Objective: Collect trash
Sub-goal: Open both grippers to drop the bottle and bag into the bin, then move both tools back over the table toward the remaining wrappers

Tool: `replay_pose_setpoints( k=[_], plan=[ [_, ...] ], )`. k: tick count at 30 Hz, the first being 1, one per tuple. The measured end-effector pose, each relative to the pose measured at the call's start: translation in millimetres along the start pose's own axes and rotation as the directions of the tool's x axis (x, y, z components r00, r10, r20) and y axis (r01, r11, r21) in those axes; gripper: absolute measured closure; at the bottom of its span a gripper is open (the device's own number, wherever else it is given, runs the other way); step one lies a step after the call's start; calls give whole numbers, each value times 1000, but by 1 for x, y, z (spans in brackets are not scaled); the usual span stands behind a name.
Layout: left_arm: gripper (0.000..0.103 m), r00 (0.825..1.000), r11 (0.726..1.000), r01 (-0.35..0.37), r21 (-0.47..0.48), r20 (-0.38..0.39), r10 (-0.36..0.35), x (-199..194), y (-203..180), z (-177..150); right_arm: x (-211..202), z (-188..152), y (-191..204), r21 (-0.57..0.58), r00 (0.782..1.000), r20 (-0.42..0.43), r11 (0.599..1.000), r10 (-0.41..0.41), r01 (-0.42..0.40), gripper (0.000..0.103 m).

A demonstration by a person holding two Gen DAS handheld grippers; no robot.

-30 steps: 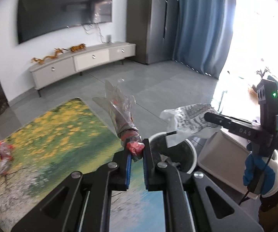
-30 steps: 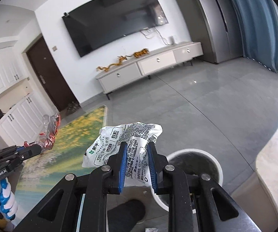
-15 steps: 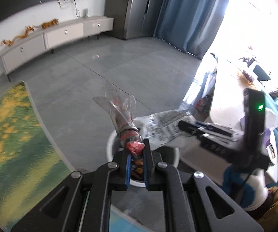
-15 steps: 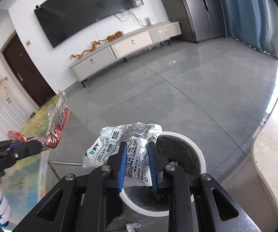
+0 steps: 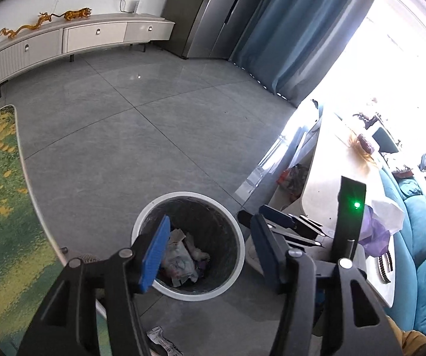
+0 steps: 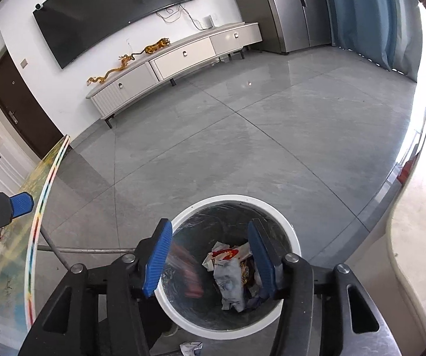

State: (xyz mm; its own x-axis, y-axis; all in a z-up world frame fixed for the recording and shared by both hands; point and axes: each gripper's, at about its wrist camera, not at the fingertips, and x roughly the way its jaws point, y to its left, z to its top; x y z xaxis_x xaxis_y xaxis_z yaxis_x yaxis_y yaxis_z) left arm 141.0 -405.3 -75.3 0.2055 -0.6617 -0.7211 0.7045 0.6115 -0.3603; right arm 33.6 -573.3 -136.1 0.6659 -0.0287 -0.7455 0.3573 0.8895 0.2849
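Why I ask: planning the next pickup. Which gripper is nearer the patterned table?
Left. The left gripper sits beside the patterned table's edge; the right gripper is further off, over the bin. Both have just been opening their jaws, nothing between them.

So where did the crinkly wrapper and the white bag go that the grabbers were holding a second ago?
Both got dropped. The left gripper and right gripper swung over the white bin, their jaws have just been opening, and nothing is between them now. The white bag lies among the trash inside; a reddish blur beside it may be the wrapper. The bin stayed put.
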Motion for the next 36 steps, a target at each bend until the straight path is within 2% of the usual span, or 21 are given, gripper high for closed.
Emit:
replay_pose_setpoints(
  k=[5, 8, 11, 16, 19, 22, 23, 25, 27, 29, 32, 36],
  plan=[
    [48, 997, 998, -58, -3, 43, 58, -34, 7, -7, -26, 12, 12, -25, 999, 43, 1000, -4, 5, 48],
    [48, 989, 993, -120, -11, 86, 120, -66, 17, -13, -53, 22, 29, -53, 996, 92, 999, -1, 6, 44],
    [48, 981, 988, -152, -38, 119, 155, -96, 33, -20, -81, 30, 48, -90, 990, 138, 996, 12, 0, 39],
    [48, 958, 969, -217, -116, 165, 234, -150, 77, -41, -123, 34, 100, -192, 979, 193, 981, 67, -30, 34],
    [48, 937, 948, -278, -156, 173, 303, -181, 111, -58, -137, 34, 130, -250, 974, 201, 967, 101, -49, 31],
    [48, 913, 920, -330, -212, 175, 368, -212, 149, -75, -150, 38, 161, -296, 969, 206, 953, 137, -72, 31],
    [48, 901, 904, -352, -241, 175, 398, -225, 165, -81, -153, 39, 171, -309, 968, 205, 948, 148, -80, 30],
    [48, 886, 884, -375, -279, 172, 430, -244, 190, -91, -160, 41, 192, -339, 964, 205, 936, 169, -92, 29],
    [48, 861, 853, -415, -315, 165, 480, -262, 218, -102, -167, 44, 212, -373, 961, 201, 922, 190, -104, 27],
    [48, 847, 830, -433, -352, 156, 509, -276, 245, -112, -172, 46, 229, -399, 957, 201, 910, 208, -114, 25],
    [48, 807, 767, -478, -429, 130, 576, -298, 293, -129, -175, 52, 256, -433, 953, 186, 891, 238, -138, 23],
    [48, 774, 705, -506, -497, 98, 625, -317, 340, -150, -172, 59, 291, -474, 947, 154, 862, 283, -180, 23]
  ],
)
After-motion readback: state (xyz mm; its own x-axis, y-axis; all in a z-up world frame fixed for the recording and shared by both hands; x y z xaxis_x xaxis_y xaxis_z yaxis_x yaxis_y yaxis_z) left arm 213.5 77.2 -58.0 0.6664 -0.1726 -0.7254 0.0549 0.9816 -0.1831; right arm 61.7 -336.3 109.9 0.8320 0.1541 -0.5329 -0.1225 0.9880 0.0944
